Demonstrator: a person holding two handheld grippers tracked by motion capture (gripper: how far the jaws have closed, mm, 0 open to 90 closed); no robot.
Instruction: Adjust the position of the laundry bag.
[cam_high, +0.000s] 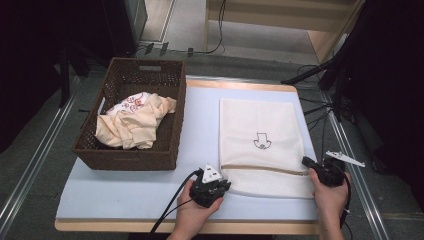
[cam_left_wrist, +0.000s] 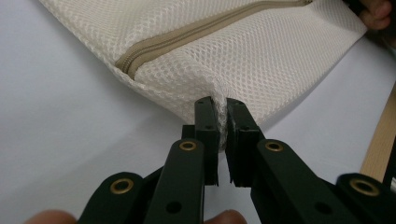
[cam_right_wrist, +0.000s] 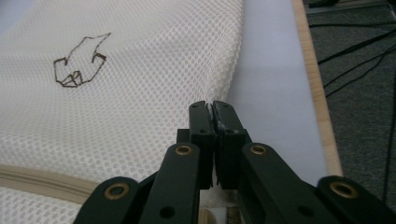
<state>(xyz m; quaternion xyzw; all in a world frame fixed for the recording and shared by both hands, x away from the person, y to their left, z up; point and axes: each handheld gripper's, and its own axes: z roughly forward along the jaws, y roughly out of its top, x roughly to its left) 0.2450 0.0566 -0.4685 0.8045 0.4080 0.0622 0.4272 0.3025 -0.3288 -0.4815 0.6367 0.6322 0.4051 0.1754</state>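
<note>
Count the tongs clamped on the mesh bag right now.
2. The left tongs pinch the mesh bag at its near left corner below the zipper; the right tongs are shut on its right edge, near the zipper's far end.

Both hands rest low and apart, left gripper and right gripper with jaws pinched together.

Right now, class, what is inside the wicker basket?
The wicker basket holds a crumpled cream garment with a red-printed white patch. Anything beneath it is hidden.
</note>
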